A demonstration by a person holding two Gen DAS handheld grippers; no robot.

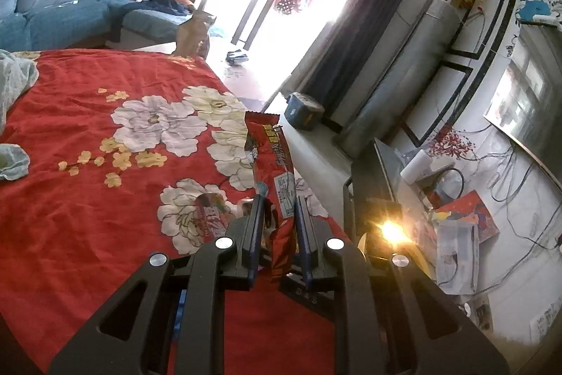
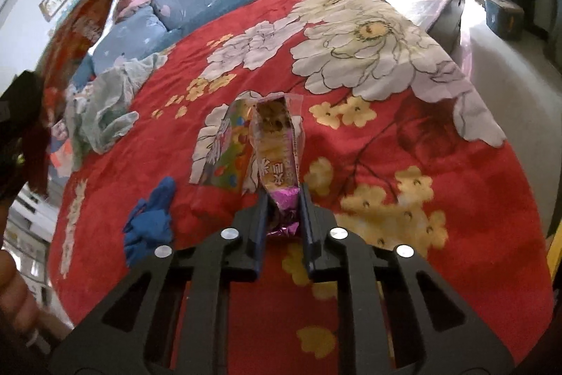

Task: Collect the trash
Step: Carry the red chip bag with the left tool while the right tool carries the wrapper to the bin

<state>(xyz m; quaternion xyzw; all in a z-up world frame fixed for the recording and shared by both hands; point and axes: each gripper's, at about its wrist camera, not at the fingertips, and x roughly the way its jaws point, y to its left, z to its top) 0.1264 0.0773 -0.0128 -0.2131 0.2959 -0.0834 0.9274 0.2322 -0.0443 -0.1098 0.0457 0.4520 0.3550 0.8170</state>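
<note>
Your left gripper (image 1: 279, 199) pinches a long red foil snack wrapper (image 1: 270, 157), which stands up above the red flowered bedspread (image 1: 87, 199). Your right gripper (image 2: 283, 190) pinches the purple end of a clear plastic snack wrapper (image 2: 279, 143). A crumpled blue glove (image 2: 151, 220) lies at nine o'clock from it.

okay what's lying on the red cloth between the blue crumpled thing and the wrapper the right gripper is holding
In the right wrist view, a flattened colourful wrapper lies on the red floral cloth between the blue crumpled item and the purple-ended wrapper in the right gripper.
</note>
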